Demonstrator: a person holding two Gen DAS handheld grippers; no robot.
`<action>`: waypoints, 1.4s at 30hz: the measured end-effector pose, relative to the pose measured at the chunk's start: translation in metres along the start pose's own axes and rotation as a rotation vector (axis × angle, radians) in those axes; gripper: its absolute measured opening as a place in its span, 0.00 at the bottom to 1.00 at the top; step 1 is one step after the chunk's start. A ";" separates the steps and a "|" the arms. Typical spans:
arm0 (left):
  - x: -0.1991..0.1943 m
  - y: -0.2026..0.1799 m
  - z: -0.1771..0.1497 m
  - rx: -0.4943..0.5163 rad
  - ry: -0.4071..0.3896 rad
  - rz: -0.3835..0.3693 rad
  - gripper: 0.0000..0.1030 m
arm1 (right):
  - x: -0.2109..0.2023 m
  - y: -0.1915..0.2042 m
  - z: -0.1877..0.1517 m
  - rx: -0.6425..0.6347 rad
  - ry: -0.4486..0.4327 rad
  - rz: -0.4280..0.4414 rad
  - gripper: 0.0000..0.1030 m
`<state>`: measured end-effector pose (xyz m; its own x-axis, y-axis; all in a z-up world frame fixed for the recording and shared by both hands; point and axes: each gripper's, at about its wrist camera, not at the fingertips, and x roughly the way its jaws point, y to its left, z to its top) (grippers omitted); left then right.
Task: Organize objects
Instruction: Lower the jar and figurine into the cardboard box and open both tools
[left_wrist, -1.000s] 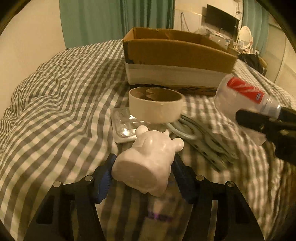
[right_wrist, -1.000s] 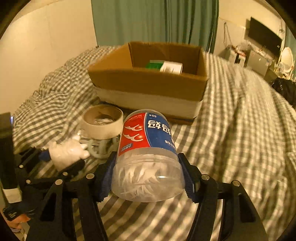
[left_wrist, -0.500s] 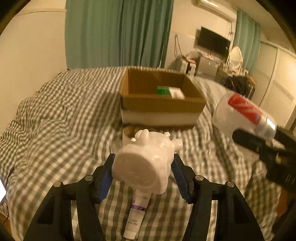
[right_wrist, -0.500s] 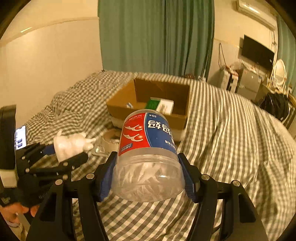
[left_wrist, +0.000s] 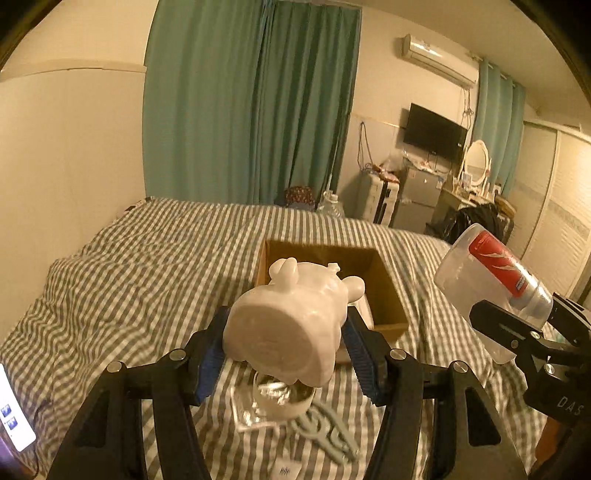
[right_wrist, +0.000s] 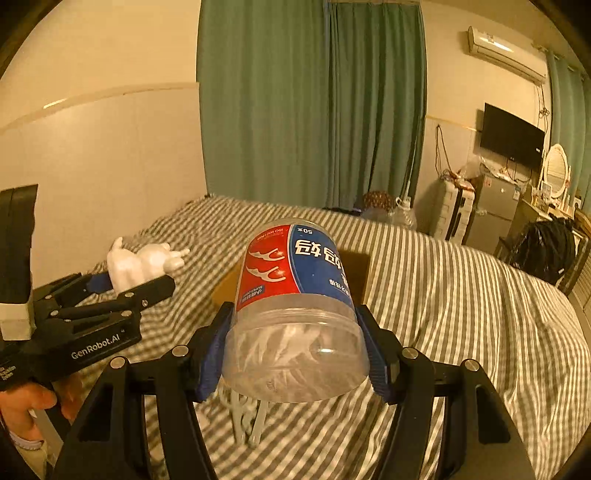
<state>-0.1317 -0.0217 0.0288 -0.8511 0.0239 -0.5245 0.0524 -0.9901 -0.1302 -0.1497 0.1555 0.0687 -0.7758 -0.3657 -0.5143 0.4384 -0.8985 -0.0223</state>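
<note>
The white figurine (left_wrist: 286, 332) sits clamped base-first in my left tool (left_wrist: 286, 349), lifted clear of the bed, its ears pointing away from me toward 12 o'clock. My right tool (right_wrist: 295, 354) is closed on the clear floss-pick jar (right_wrist: 295, 314), red and blue label upside down, picks heaped against the near end; in the left view that jar hangs off at 3 o'clock, well apart from the figurine.

Directly below the figurine, at 6 o'clock in the left view, several things lie unsorted on the checked bedspread (left_wrist: 129, 288): a white bowl (left_wrist: 284, 400) with something crumpled and shiny inside, resting on a flat clear packet (left_wrist: 245, 413), and a pale green hanger-like piece (left_wrist: 325, 428) just beside it at 5 o'clock. A strip of a white tube (left_wrist: 284, 470) shows at the bottom edge.

Beyond them, at 12 o'clock, the cardboard box (left_wrist: 384, 295) stands open on the bed. The figurine hides most of its inside, so I cannot tell what it holds already.

I judge the sorting to be part-way: two items are up in the air on their way, neither over the box mouth nor let go, and at least four more wait on the bed. Further back are green curtains (left_wrist: 251, 103), a wall television (left_wrist: 434, 134) and cluttered furniture at 2 o'clock.
</note>
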 end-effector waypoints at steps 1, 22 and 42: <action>0.003 0.000 0.005 -0.002 -0.002 -0.003 0.60 | 0.002 0.000 0.007 -0.008 -0.006 -0.006 0.62; 0.183 -0.019 0.037 0.077 0.066 0.024 0.60 | 0.186 -0.065 0.046 -0.007 0.069 -0.024 0.62; 0.212 -0.019 -0.006 0.066 0.180 -0.014 0.83 | 0.195 -0.082 0.025 0.080 0.066 -0.017 0.82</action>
<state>-0.3096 0.0030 -0.0852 -0.7439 0.0563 -0.6659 0.0017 -0.9963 -0.0862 -0.3481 0.1517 -0.0087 -0.7499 -0.3359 -0.5700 0.3859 -0.9219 0.0356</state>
